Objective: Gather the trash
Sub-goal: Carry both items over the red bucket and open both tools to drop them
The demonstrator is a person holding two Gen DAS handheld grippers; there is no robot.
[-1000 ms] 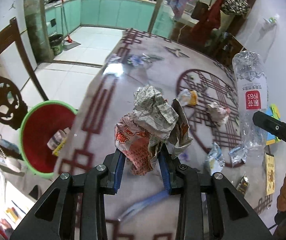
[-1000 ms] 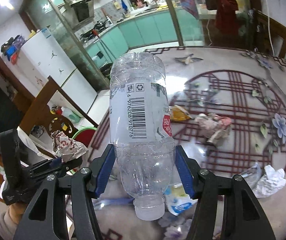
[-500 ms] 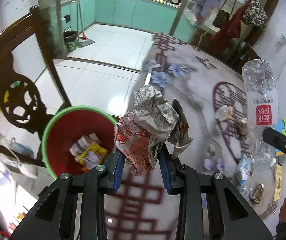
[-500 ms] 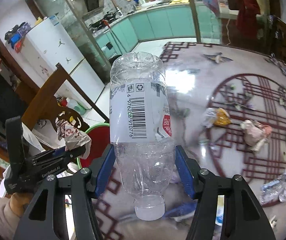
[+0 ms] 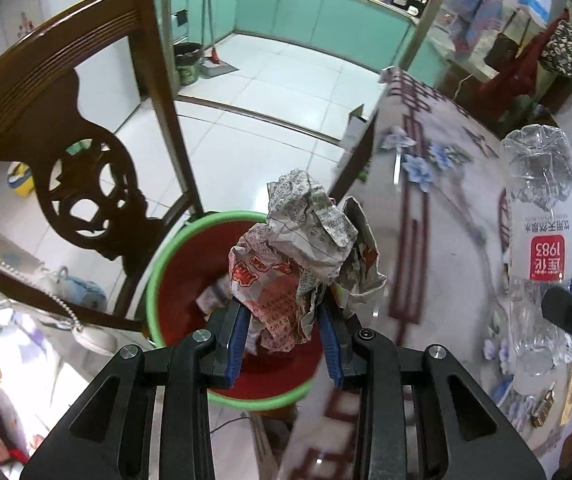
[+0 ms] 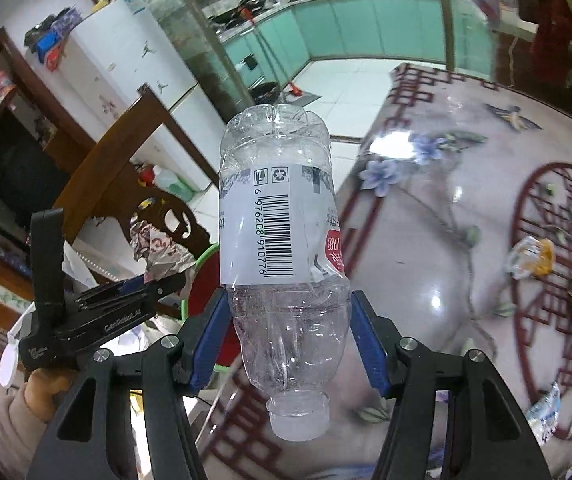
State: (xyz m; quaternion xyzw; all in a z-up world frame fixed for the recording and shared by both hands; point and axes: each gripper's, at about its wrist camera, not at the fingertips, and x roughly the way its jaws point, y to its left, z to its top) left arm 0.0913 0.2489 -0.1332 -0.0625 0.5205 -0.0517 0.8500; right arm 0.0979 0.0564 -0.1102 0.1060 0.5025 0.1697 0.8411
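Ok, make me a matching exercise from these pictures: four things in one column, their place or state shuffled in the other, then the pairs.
Things:
1. crumpled paper
2. plastic bottle
3. red bin
4. orange wrapper

Places or states:
A. lying on the patterned table
B. clamped neck-down in the right tongs
C. on the floor beside the wooden chair
D. pinched in the left tongs over the bin

Pairs: 1-D, 2-B, 3-C, 4-A

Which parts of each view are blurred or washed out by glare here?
Left wrist view: table smeared by motion, crumpled paper sharp, fisheye bends the chair. Right wrist view: glare spots on the glossy table, its pattern smeared, bottle crisp.
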